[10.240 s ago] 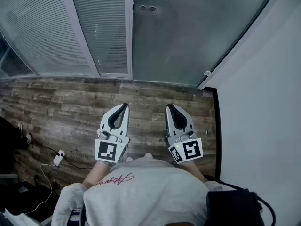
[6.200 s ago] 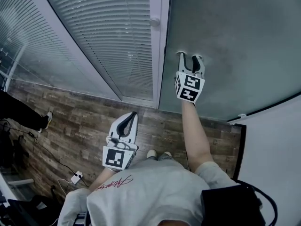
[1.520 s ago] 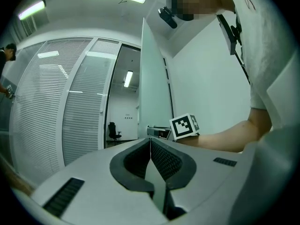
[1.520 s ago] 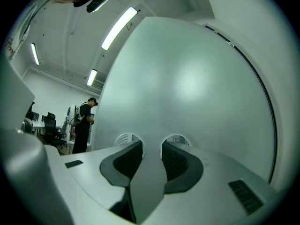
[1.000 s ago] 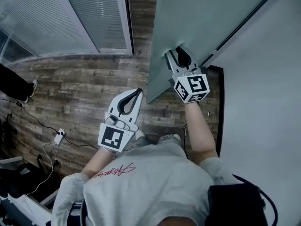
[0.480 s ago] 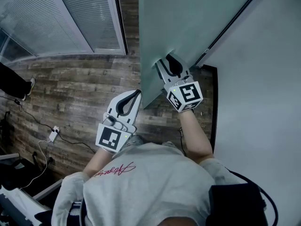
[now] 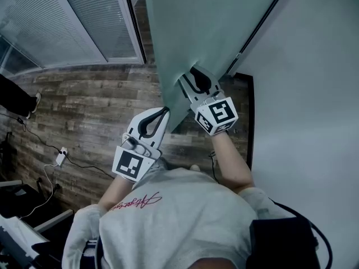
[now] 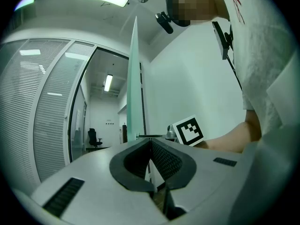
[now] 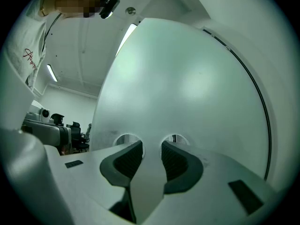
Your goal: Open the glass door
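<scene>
The frosted glass door (image 7: 213, 21) stands swung open from its dark frame (image 7: 255, 29). In the left gripper view the glass door (image 8: 132, 88) shows edge-on. My right gripper (image 7: 193, 72) is at the door's free edge, shut on the door handle (image 9: 151, 172), a pale strip that fills the gap between its pads. Two round handle mounts (image 9: 127, 138) show on the glass just behind the right gripper (image 9: 152, 146). My left gripper (image 7: 164, 111) hangs beside the door's edge, apart from it. The left gripper (image 8: 150, 142) is shut, with nothing in it.
A glass partition with blinds (image 7: 67, 21) runs along the left. A white wall (image 7: 314, 94) rises on the right. A cable and power strip (image 7: 60, 156) lie on the wood floor (image 7: 84, 105). A person's shoe (image 7: 11, 97) is at the left edge.
The door has swung further open, its free edge shifting left in the head view. My right gripper came down and left with it. The left gripper drifted slightly left.
</scene>
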A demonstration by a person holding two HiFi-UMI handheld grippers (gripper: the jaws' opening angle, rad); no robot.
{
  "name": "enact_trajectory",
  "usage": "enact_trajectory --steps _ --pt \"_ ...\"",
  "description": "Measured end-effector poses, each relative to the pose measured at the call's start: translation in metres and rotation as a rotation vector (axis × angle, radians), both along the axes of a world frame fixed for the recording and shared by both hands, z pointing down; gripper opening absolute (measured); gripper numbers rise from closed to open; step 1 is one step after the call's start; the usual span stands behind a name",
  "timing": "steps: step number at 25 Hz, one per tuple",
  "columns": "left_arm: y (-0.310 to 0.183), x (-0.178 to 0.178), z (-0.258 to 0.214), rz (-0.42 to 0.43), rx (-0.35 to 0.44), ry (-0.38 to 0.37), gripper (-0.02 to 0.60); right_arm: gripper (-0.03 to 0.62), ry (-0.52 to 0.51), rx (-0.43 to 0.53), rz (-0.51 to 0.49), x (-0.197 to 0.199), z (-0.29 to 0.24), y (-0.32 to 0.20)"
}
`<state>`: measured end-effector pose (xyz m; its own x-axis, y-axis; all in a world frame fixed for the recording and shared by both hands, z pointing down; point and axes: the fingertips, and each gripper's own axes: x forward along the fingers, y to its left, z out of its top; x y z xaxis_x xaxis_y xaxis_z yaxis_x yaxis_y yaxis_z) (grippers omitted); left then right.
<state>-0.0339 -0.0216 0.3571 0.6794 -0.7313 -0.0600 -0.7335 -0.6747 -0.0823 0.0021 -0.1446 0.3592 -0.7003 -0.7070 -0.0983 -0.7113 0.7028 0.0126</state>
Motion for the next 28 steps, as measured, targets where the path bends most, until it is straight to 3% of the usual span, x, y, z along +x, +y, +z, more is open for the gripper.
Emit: enact_trajectory --steps 14,18,28 --pt "0.063 0.085 -0.006 -0.099 0.010 -0.004 0.017 0.133 0.041 -0.035 -0.116 0.061 -0.002 0.050" --pt "0.066 0.096 -0.007 -0.038 0.002 -0.010 0.017 0.135 0.045 -0.042 -0.111 0.076 0.004 0.053" --pt "0.090 0.130 -0.015 0.225 0.003 -0.047 0.017 0.135 0.065 -0.015 -0.136 0.114 0.001 0.088"
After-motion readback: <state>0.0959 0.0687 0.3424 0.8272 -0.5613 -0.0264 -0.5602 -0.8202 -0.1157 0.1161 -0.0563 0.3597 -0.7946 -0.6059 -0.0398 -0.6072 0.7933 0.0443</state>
